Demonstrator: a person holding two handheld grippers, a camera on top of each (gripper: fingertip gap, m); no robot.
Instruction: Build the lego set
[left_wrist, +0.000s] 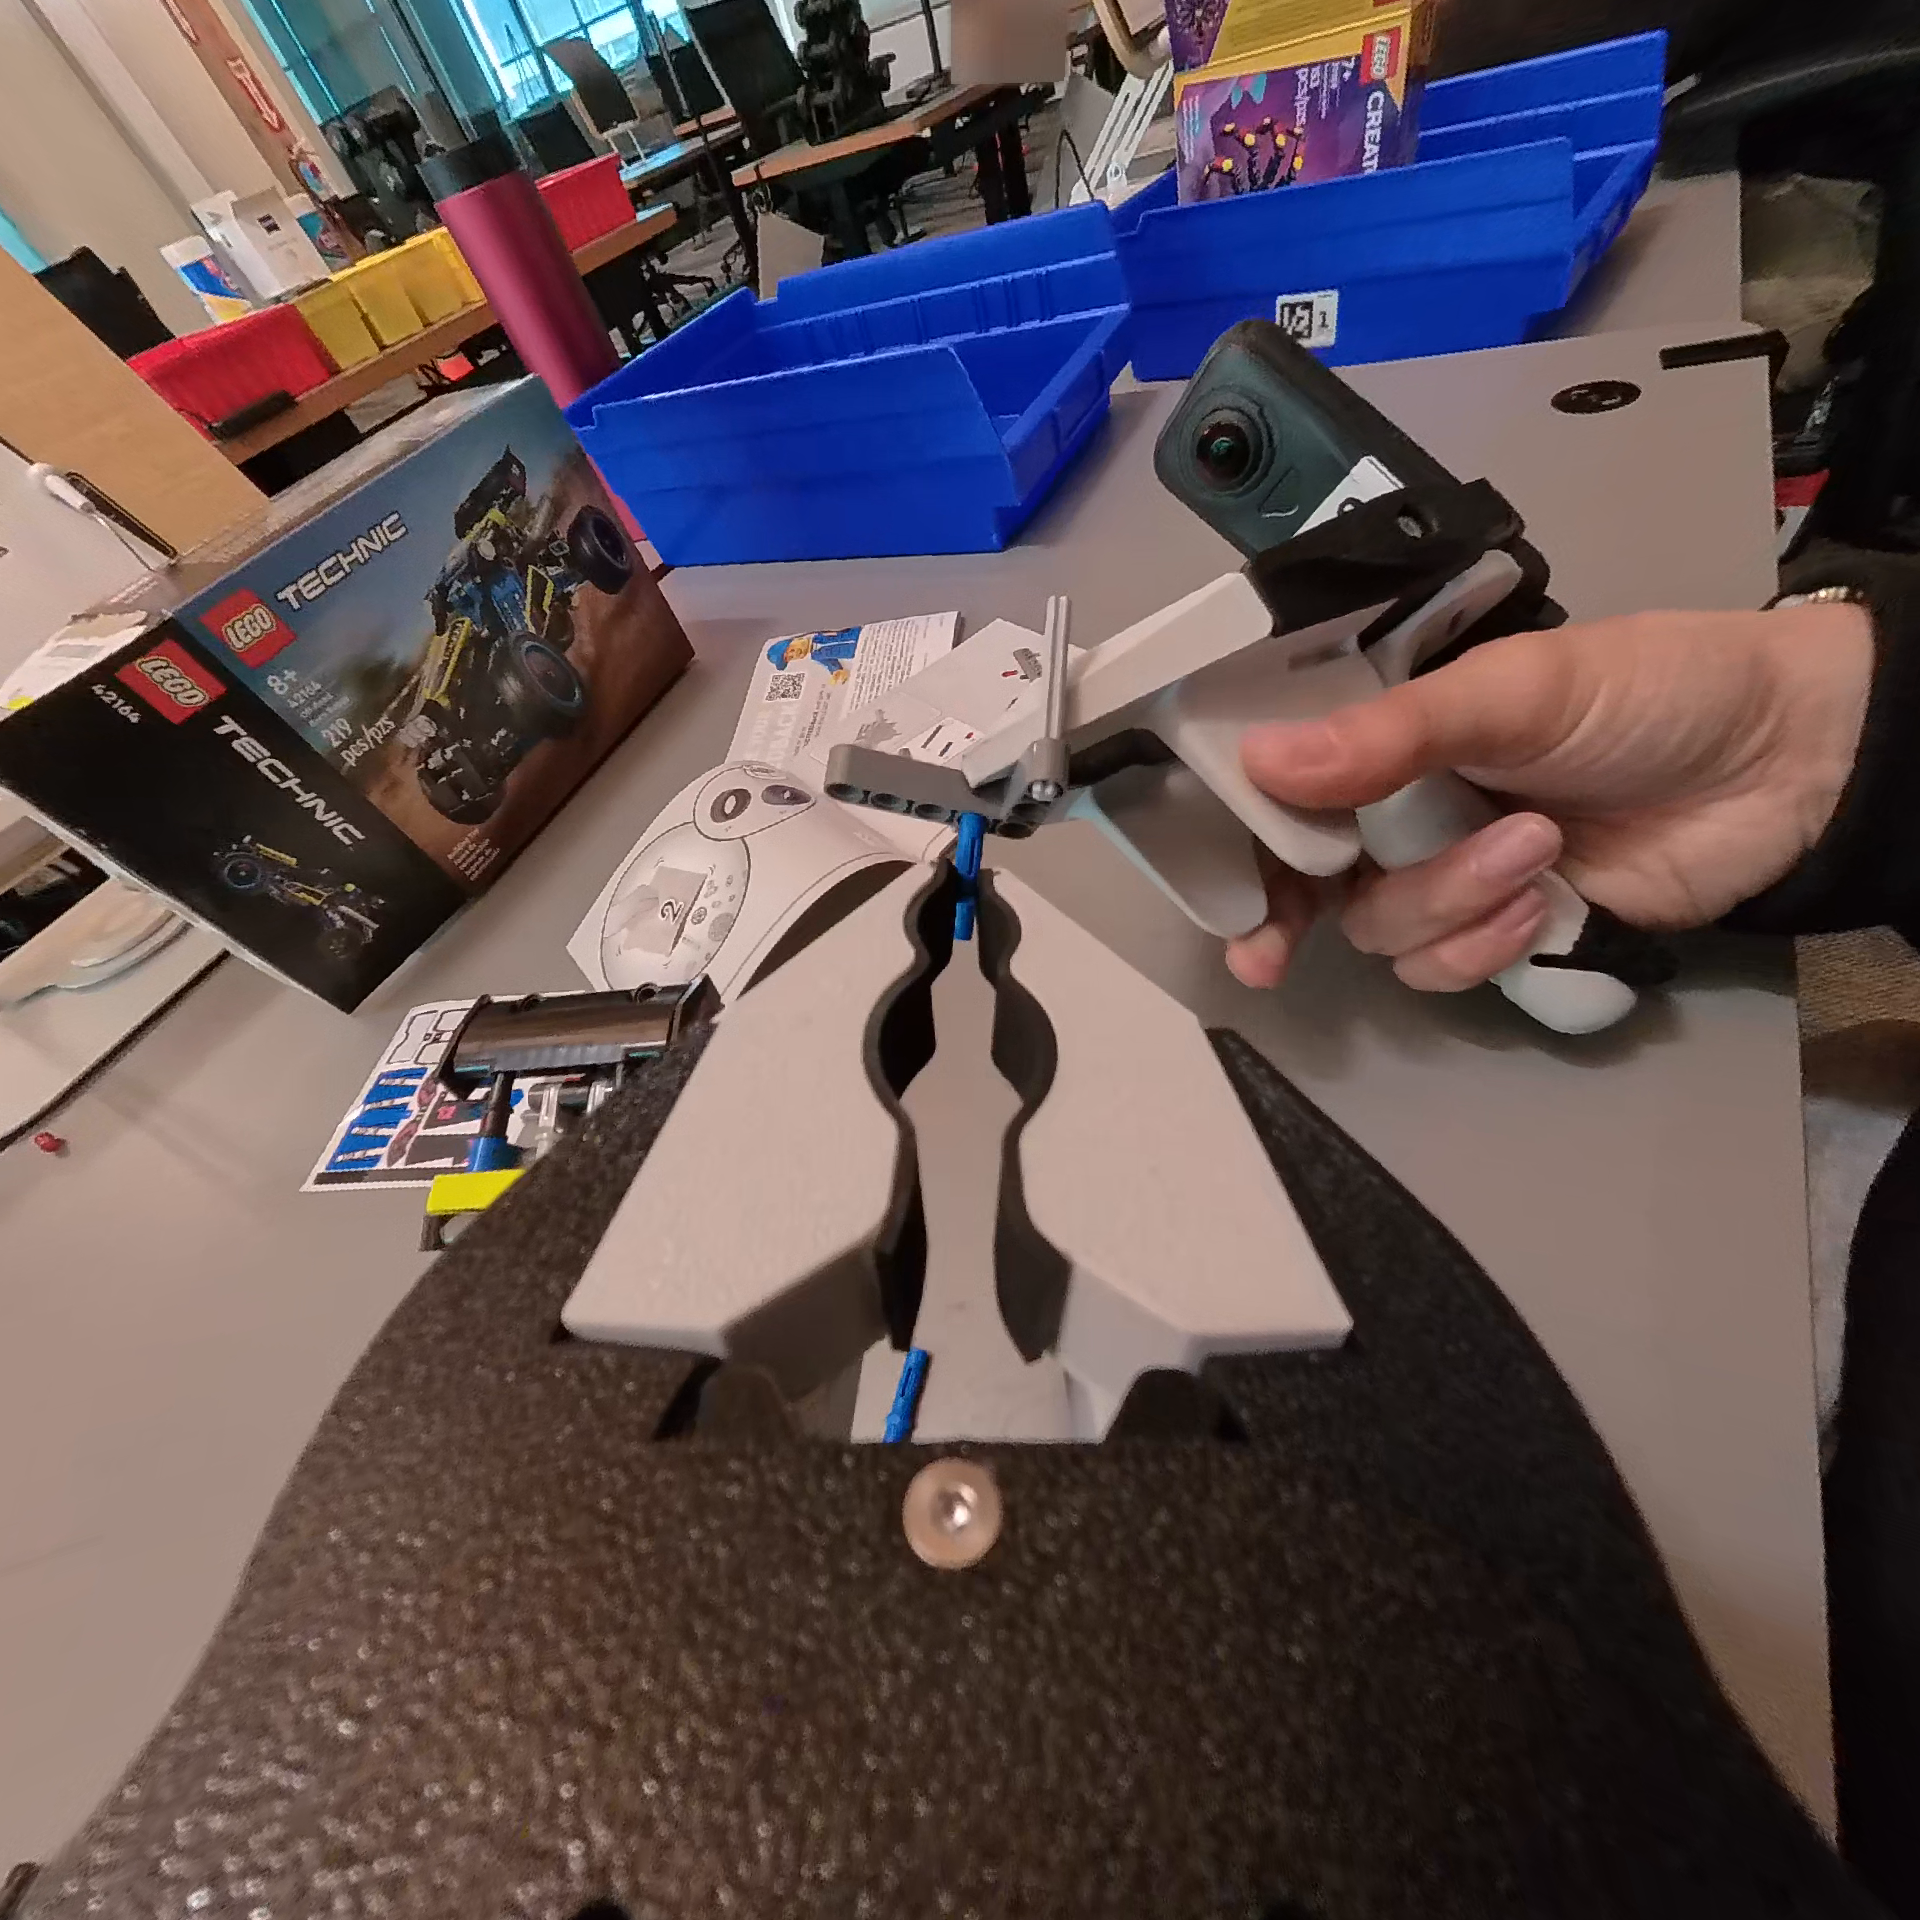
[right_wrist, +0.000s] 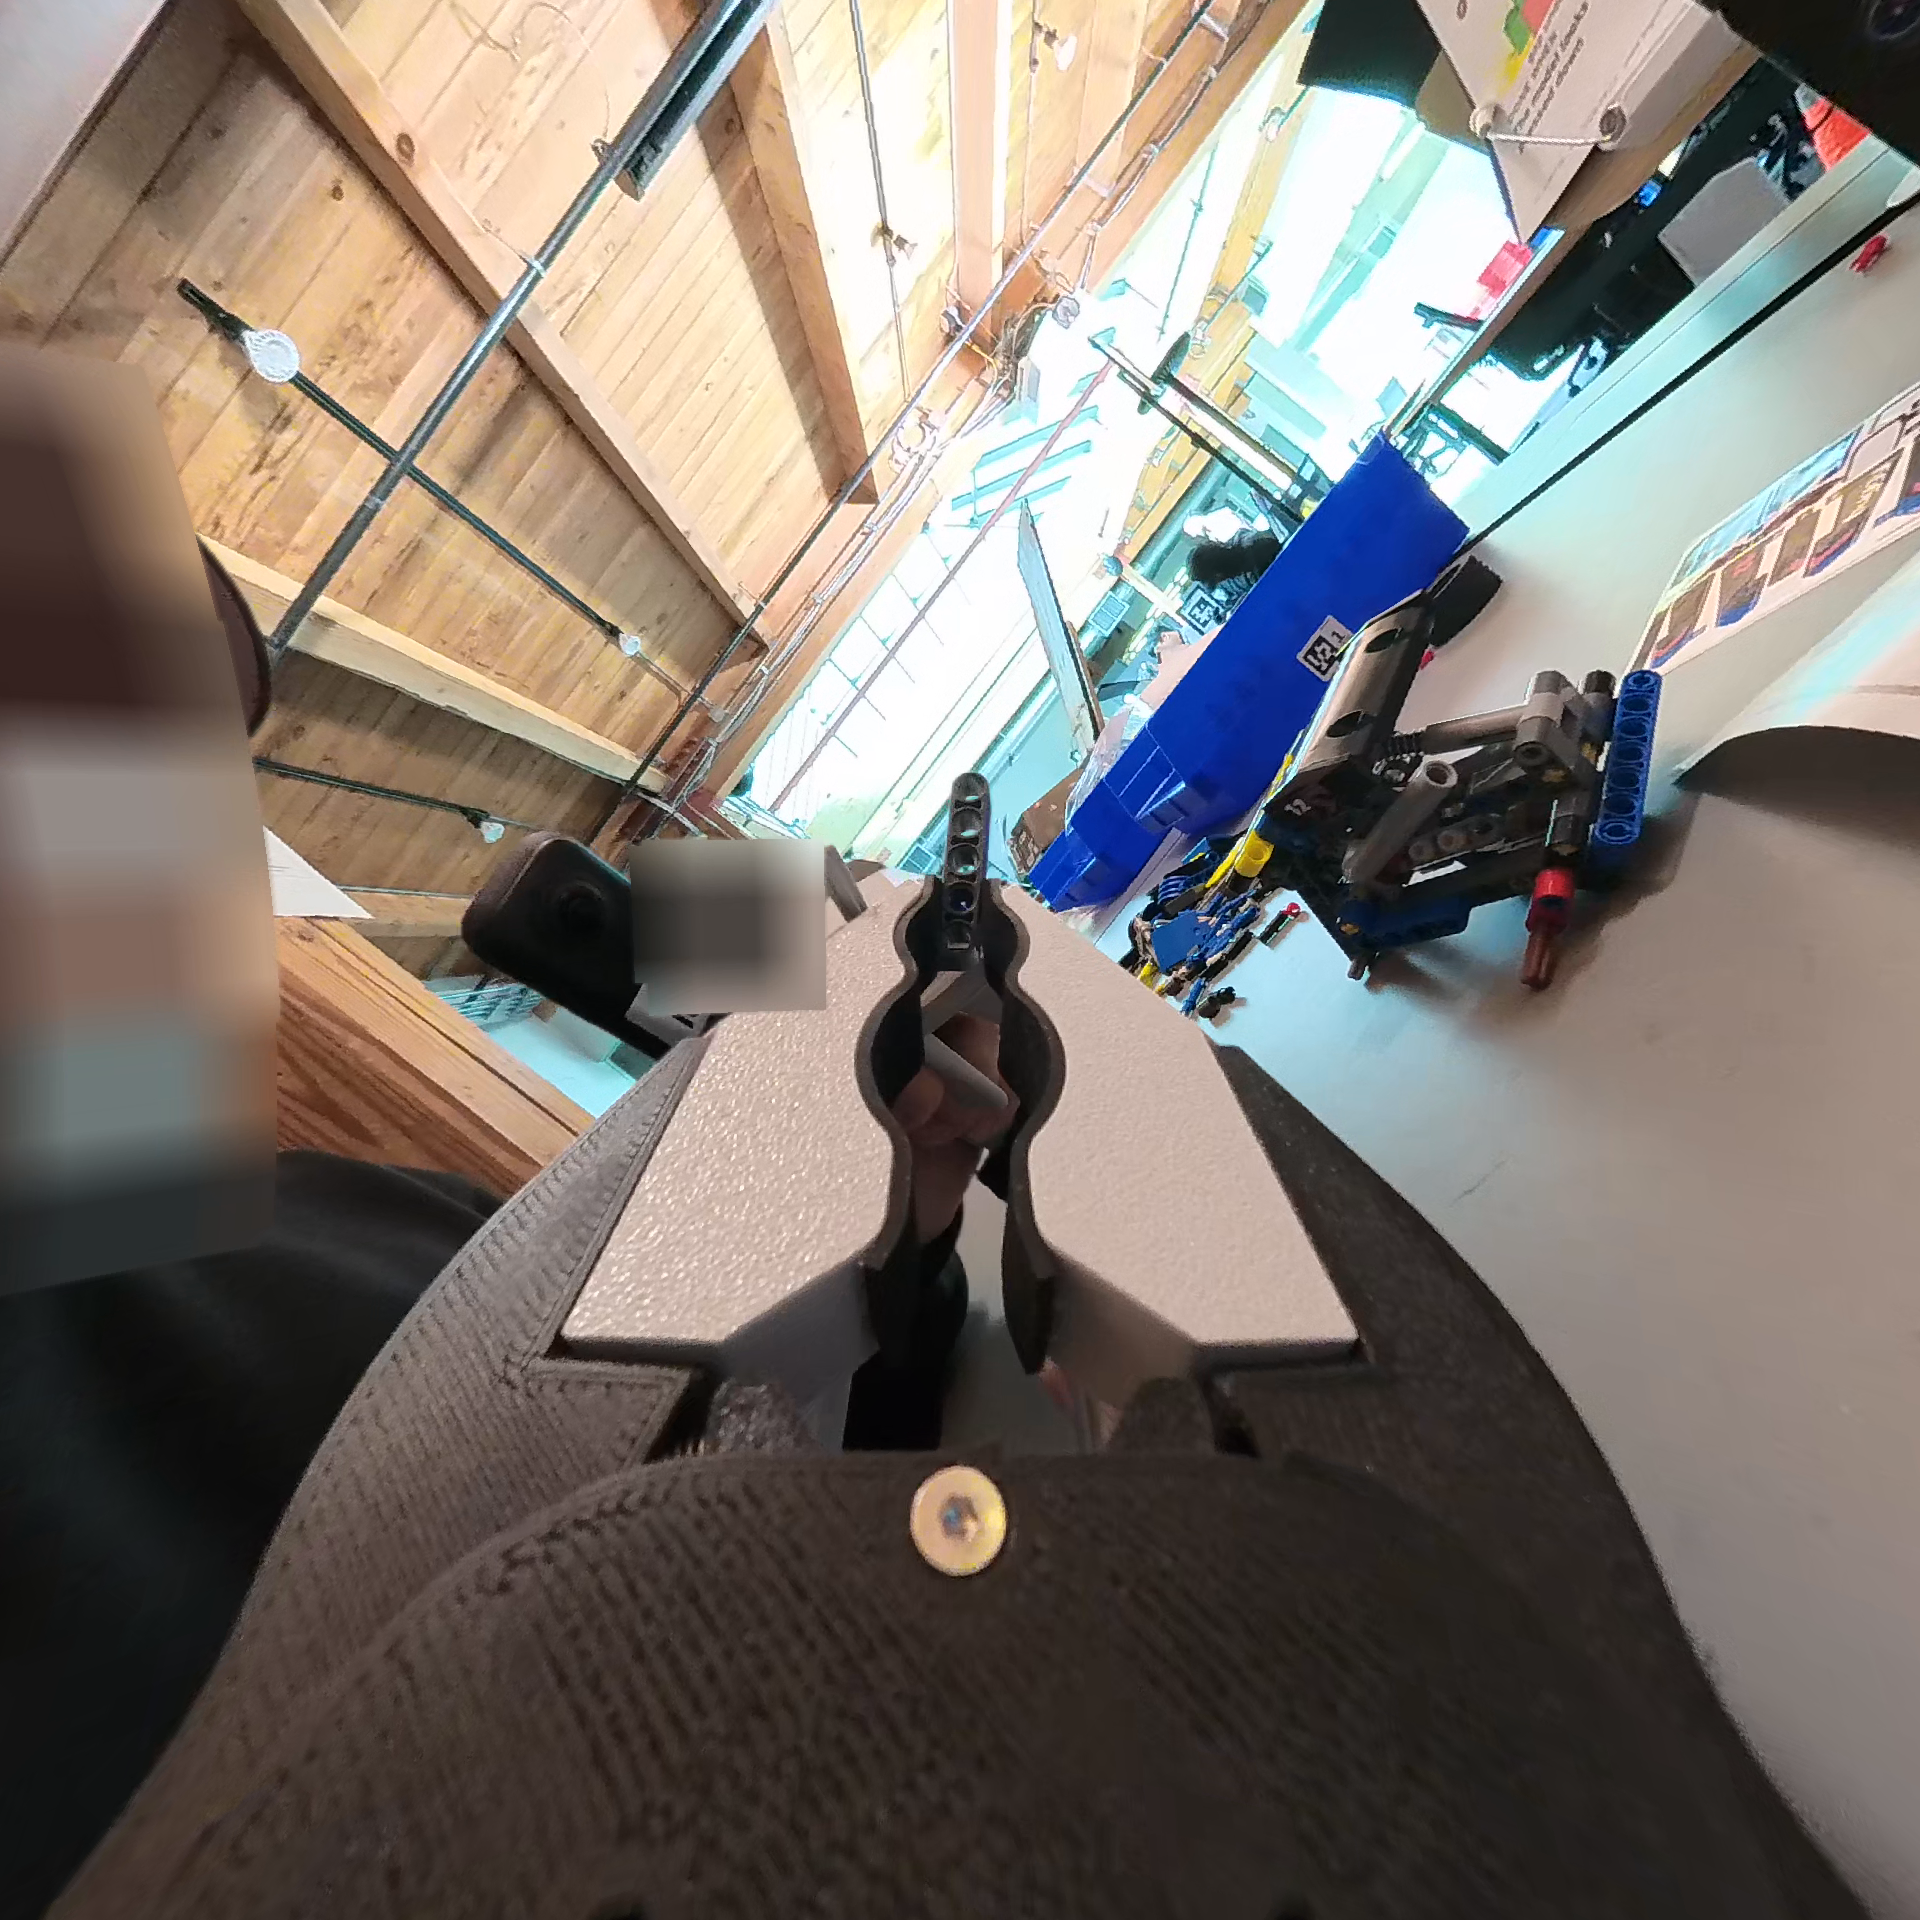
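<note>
Above the grey bench (left_wrist: 1351, 1195), the left tongs (left_wrist: 964, 902) pinch a blue pin (left_wrist: 966, 878), its upper end at a hole of the grey perforated beam (left_wrist: 935, 795). The right tongs (right_wrist: 961, 914) clamp that beam; the partly built car (right_wrist: 1455, 821) lies well apart.

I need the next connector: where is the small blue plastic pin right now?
In the left wrist view, the blue pin is pinched at the left gripper tips, centre frame, its top meeting the grey holed beam held by the right gripper.
</note>
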